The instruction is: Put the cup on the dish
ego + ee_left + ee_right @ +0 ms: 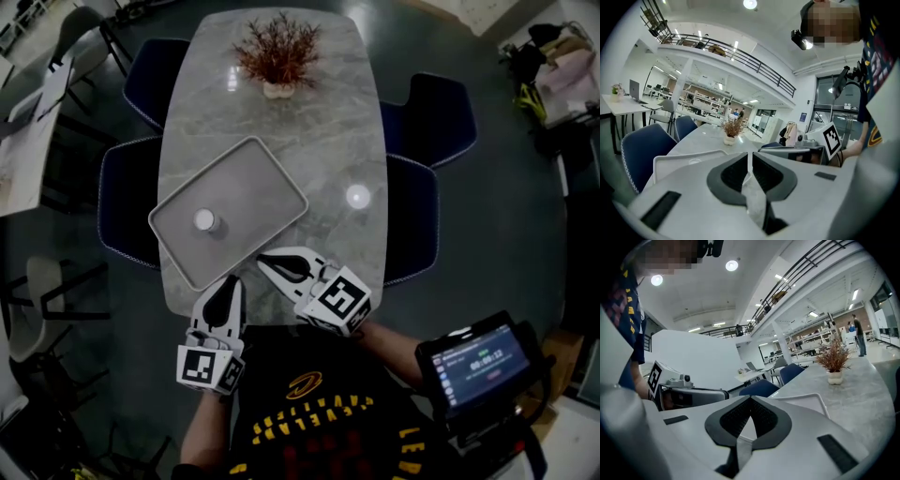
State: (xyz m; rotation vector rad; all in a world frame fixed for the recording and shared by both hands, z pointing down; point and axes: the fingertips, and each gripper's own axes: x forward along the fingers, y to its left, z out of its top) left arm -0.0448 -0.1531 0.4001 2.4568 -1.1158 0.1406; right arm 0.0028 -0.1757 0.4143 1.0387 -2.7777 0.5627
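A grey rectangular tray [272, 173] lies slantwise on the marble table [328, 112]. A small white cup [205, 220] stands upright in the tray's near-left part. Both grippers hover at the table's near edge, just short of the tray. My left gripper [228, 281] is shut with nothing between its jaws; in its own view its tips [750, 161] meet in front of the tray rim [670, 157]. My right gripper [262, 260] is also shut and empty, its tip close to the tray's near corner, and the tray's rim [811, 399] shows beyond its jaws [751, 406].
A potted dried plant [277, 52] stands at the table's far end. A bright round spot [357, 196] shows on the marble right of the tray; I cannot tell what it is. Dark blue chairs [127, 202] flank the table. A screen [478, 361] sits at my lower right.
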